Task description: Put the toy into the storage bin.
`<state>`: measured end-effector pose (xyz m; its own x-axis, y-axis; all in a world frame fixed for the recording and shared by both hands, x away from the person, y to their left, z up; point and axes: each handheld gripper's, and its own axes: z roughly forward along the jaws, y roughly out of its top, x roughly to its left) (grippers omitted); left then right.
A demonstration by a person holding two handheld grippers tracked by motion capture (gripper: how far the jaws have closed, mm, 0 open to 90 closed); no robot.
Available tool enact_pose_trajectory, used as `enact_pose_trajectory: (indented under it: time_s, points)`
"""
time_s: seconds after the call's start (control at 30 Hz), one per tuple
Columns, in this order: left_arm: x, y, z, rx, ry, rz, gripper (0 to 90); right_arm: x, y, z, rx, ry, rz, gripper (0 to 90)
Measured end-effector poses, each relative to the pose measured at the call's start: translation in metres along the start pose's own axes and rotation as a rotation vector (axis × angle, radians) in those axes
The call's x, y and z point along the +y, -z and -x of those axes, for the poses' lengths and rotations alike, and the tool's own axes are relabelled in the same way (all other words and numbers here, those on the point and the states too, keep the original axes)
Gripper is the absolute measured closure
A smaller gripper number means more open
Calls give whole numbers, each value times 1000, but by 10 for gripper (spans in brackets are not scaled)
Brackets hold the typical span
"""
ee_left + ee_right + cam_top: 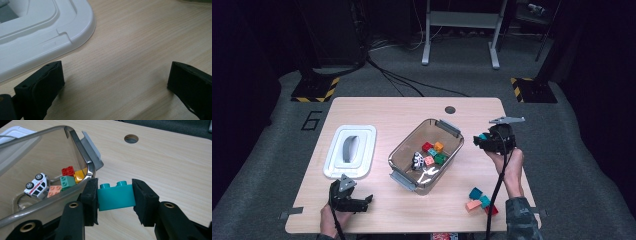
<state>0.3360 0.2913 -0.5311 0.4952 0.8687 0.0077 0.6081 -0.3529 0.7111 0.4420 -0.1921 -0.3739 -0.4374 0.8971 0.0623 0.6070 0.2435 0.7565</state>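
My right gripper point(114, 195) is shut on a teal brick point(116, 197), with a pad pressed on each end of it. In the high view the right gripper point(484, 139) holds the teal brick point(482, 136) just right of the clear plastic bin point(452, 131), above the table. The bin point(82, 157) contains red, orange, green and pink bricks point(68, 179) and a small white toy car point(37, 185). My left gripper point(115, 82) stands open low over bare wood, close to the white lid point(50, 37). It shows at the table's near left edge as the left gripper point(362, 202).
A few loose bricks point(479, 200) in teal, pink and red lie at the near right of the table point(377, 110). The white lid point(350, 150) lies left of the bin. A round hole point(450, 109) is in the tabletop at the back.
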Motion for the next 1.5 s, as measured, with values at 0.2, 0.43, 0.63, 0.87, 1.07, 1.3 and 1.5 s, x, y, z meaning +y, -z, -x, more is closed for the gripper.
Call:
enact_pose_trajectory:
  time_s: [0.2, 0.43, 0.63, 0.87, 1.07, 1.3, 1.5]
  points:
    - [0, 0, 0, 0, 1, -1, 5, 11, 2, -5, 1, 12, 13, 576]
    - [0, 0, 0, 0, 3, -2, 5, 22, 3, -12, 9, 33, 24, 576]
    - [0, 0, 0, -1, 3, -2, 5, 32, 1, -23, 27, 53, 26, 576]
    - [0, 0, 0, -1, 3, -2, 5, 40, -11, -40, 53, 91, 1, 575]
    - [0, 0, 0, 0, 2, 1, 5, 42, -23, -53, 68, 97, -44, 574]
    - [0, 0, 0, 5, 3, 6, 5, 38, -37, -58, 68, 132, -110, 574]
    - [0, 0, 0, 0, 1, 1, 5, 36, -41, -59, 56, 147, -139, 572]
